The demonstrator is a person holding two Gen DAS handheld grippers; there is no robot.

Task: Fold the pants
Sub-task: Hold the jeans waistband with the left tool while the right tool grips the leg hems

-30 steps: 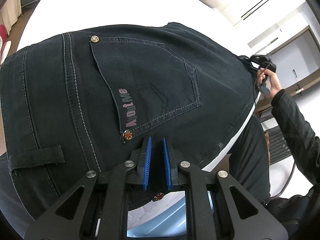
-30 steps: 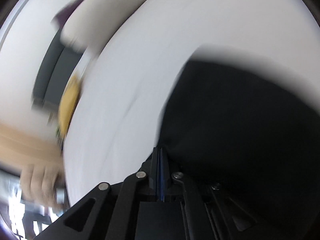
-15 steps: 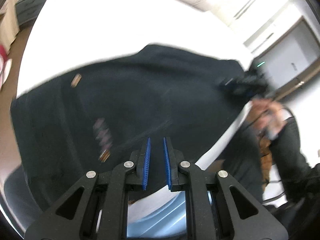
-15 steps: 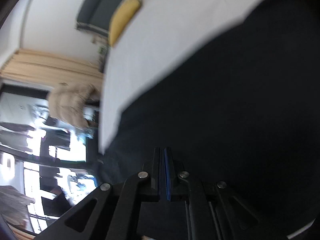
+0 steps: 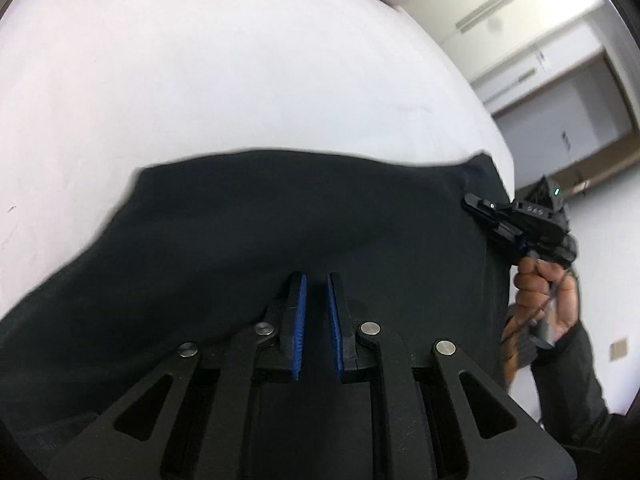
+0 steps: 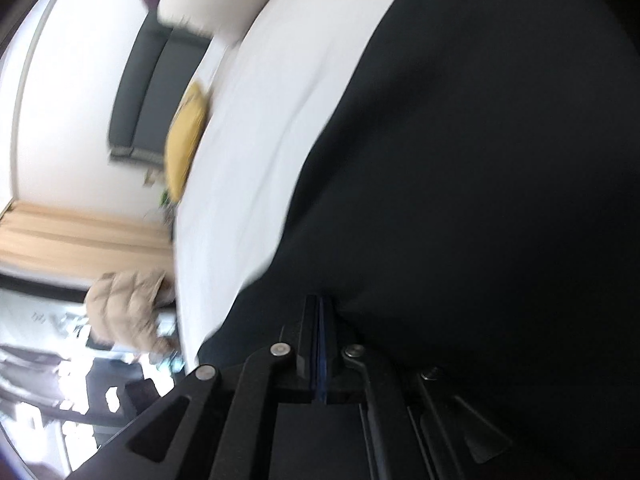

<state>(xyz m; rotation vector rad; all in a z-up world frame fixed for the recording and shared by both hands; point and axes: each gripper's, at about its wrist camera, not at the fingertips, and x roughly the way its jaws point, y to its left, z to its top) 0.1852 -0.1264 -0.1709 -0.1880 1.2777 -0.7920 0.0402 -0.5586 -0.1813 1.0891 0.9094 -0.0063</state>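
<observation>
The dark pants [image 5: 304, 220] lie spread on a white bed [image 5: 200, 80]. In the left wrist view my left gripper [image 5: 315, 280] is over the near part of the pants, its blue pads a little apart with nothing between them. My right gripper [image 5: 484, 210] shows at the right edge of the pants, held by a hand, and grips the cloth there. In the right wrist view the right gripper [image 6: 321, 304] has its jaws pressed together on the edge of the pants [image 6: 480, 200]. That view is blurred.
A white pillow [image 6: 208, 4] and a yellow cushion [image 6: 186, 140] lie at the far side of the bed. A dark headboard panel [image 6: 148, 80] and a beige jacket [image 6: 128, 308] show beyond the bed edge. A doorway [image 5: 560, 112] is at the right.
The pocket side of the pants no longer shows; plain dark cloth now covers it. The right gripper has carried its edge of the pants across. The left gripper stays slightly open.
</observation>
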